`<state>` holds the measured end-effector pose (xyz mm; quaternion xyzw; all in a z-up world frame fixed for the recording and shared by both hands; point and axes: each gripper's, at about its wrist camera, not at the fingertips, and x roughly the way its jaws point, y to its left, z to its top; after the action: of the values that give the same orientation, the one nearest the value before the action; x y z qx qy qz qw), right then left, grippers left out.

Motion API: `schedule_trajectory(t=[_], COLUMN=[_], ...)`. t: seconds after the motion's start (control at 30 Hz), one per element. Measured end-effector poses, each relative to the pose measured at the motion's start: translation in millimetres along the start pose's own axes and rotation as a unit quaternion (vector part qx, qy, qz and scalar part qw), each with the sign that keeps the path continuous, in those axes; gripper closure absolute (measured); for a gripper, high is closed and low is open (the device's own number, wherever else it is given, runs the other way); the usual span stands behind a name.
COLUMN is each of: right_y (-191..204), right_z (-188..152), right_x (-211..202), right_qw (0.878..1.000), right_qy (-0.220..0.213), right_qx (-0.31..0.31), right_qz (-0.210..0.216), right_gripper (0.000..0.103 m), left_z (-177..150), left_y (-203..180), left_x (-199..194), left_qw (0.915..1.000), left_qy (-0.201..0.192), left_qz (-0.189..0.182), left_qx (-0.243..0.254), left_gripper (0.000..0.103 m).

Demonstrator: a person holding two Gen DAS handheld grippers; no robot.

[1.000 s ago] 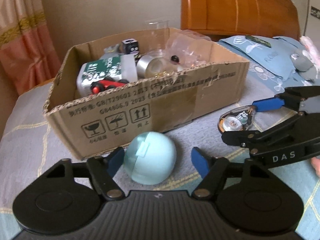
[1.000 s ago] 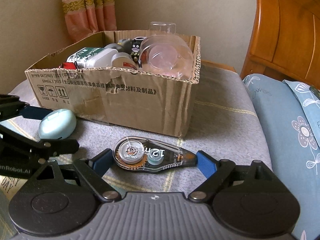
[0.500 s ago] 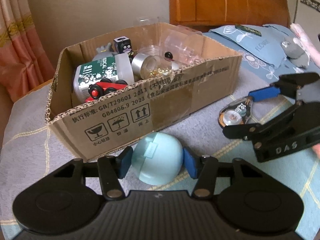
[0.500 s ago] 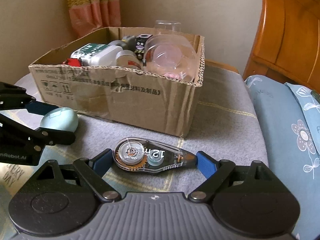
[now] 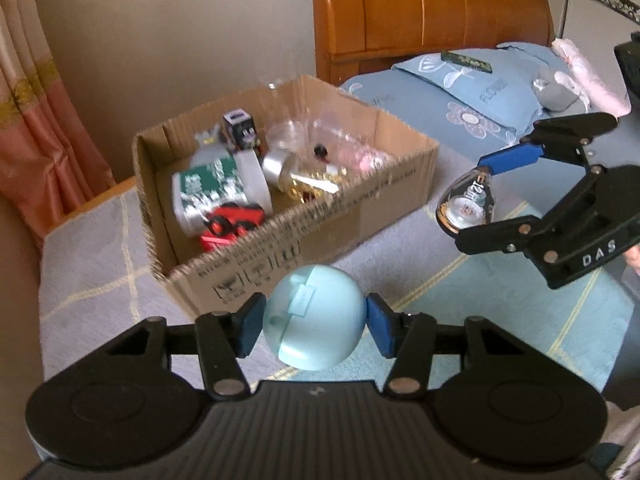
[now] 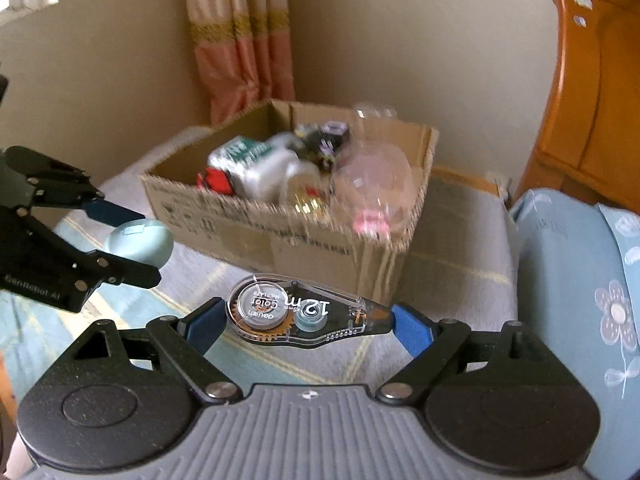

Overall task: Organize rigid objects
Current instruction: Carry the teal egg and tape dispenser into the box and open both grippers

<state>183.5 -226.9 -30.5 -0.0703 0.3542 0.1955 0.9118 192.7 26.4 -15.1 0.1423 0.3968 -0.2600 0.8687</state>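
Both sets of tongs are loaded and up off the bed! The left tongs (image 5: 314, 322) are clamped on the pale blue egg-shaped case (image 5: 314, 316), a blue pad pressed against each flank, the case clear above the grey checked bedspread (image 5: 92, 280). The right tongs (image 6: 306, 318) grip the clear correction tape dispenser (image 6: 304, 312) end to end, fingers spread wide to span its length, one blue pad on the round end and one on the pointed tip.

The cardboard box (image 5: 372, 216) sits just ahead of both, open at the top, its near wall ragged along the cut edge. Inside it is crowded: a green and white bottle (image 5: 216, 188), a red toy car (image 5: 232, 220), a silver tin (image 5: 280, 164) and clear plastic containers (image 6: 372, 184) piled at the right end. Free room is thin in there; the barest patch is along the left inner wall.

Around the box, the bedspread lies open in front and to the left. A blue floral pillow (image 6: 592, 280) hems in the right side, with the wooden headboard (image 5: 432, 16) behind it.

Both tools point downward and forward at the box. From the left camera the right tool hangs off to the right with its dispenser held above the bed; from the right camera the left tool comes in from the left edge, the case near the box's front corner.
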Motion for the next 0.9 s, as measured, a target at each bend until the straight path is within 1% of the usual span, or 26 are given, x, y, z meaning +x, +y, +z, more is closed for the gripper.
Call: schedule_trajectory(t=[0.2,0.33,0.5,0.63,0.77,0.9], right_y=[3.1,8.0,12.6,15.8,18.1,20.2], right_z=[30.4,51.1,74.0,87.2,90.2,87.6], right_x=[-10.6,-2.0,19.7,41.5,59.0,68.2], right_qw=[0.999,0.999,0.999,0.999,0.999,0.999], right_qy=[-0.033,-0.045,-0.045,-0.038,-0.028,-0.019], right_qx=[-0.012,-0.023,-0.019,-0.012,-0.001,0.004], right_qz=[0.009,0.008,0.017,0.025,0.03,0.031], right_gripper=[0.011,0.011,0.011,0.011,0.011,0.01], left_z=[30.1,53.3,80.8,100.0,119.2,131.9], left_y=[18.7,36.5,58.6,70.7,81.6,89.0], left_x=[-19.4,-21.7,-10.3,3.5,21.9,43.0], left_qw=[0.9996,0.9987,0.998,0.9971,0.9968,0.9963], left_qy=[-0.02,-0.034,-0.027,-0.023,-0.018,-0.016], left_qz=[0.016,0.032,0.049,0.068,0.072,0.077], left_qx=[-0.008,-0.018,-0.029,-0.025,-0.029,-0.034], left_gripper=[0.049,0.049,0.049,0.049,0.049,0.049])
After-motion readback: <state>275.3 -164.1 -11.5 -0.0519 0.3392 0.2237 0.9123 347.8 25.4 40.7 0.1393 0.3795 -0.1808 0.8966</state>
